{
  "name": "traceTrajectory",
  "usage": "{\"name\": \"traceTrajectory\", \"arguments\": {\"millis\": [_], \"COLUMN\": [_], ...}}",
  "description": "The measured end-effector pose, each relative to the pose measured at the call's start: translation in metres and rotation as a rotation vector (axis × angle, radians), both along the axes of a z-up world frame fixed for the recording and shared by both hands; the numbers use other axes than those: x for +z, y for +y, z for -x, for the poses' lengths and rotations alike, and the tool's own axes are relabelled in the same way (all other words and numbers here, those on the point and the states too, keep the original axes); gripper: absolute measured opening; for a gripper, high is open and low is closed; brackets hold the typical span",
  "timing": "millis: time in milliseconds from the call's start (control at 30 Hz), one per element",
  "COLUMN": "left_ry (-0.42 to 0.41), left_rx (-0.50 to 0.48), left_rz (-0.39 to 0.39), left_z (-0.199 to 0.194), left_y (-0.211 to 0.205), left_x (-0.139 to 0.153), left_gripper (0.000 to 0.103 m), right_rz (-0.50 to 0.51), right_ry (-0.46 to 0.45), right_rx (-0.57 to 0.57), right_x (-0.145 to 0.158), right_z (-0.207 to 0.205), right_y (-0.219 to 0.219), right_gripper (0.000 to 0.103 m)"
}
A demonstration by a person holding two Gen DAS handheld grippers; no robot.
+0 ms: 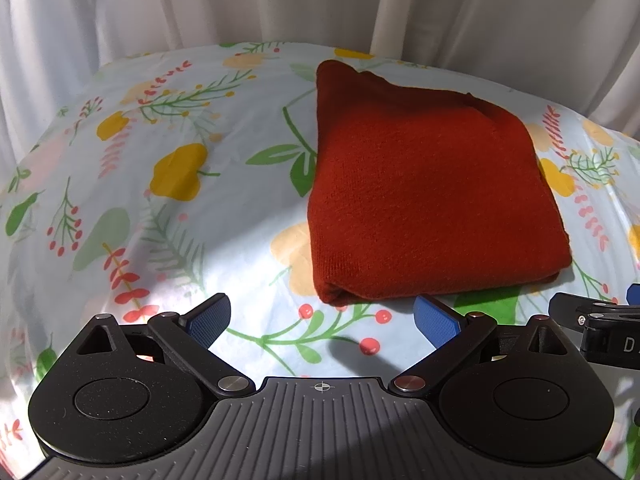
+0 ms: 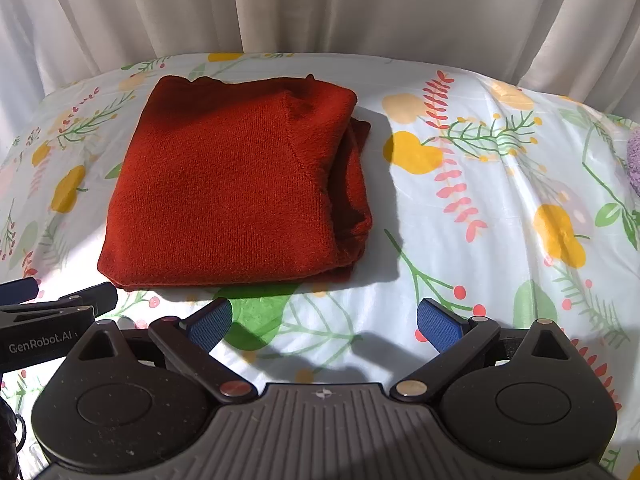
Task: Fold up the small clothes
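Note:
A rust-red knitted garment (image 1: 416, 196) lies folded into a thick square on the floral sheet (image 1: 168, 208). It also shows in the right wrist view (image 2: 228, 192), with layered edges on its right side. My left gripper (image 1: 323, 320) is open and empty, just in front of the garment's near edge. My right gripper (image 2: 324, 322) is open and empty, in front of the garment and a little to its right. The right gripper's body shows at the right edge of the left wrist view (image 1: 600, 324). The left gripper's body shows at the left edge of the right wrist view (image 2: 48, 320).
White curtains (image 2: 320, 4) hang behind the far edge of the surface. A bit of purple fabric (image 2: 633, 160) shows at the far right of the right wrist view. Bare floral sheet (image 2: 500, 200) lies on either side of the garment.

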State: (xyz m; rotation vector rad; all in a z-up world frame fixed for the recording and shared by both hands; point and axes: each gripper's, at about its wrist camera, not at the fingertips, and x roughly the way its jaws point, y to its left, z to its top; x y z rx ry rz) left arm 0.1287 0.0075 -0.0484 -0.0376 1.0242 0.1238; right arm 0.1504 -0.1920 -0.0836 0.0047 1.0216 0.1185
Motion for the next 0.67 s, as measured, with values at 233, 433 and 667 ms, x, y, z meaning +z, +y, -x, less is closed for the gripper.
{"name": "traceTrajectory", "arguments": {"millis": [233,433,667], "left_ry": [-0.023,-0.010,0.001], "left_rx": [-0.015,-0.029,-0.024], "left_rz": [-0.025,-0.013,-0.011], "left_z": [0.0003,-0.0003,-0.0004], "left_y": [-0.0036,-0.0047,-0.0025], "left_x": [0.0020,-0.0005,-0.0006], "left_gripper": [0.101,0.101,0.101], "right_rz": [0.001,0.005,0.010], "right_ry": [0.000,0.001,-0.002], "right_rx": [-0.006,-0.017,-0.021], "right_x": [-0.0002,-0.0005,0.0002], "right_z": [-0.0005,0.0000,0.0005], "right_y": [0.0004,-0.0002,-0.0003], "right_gripper": [0.099,0.099,0.099]}}
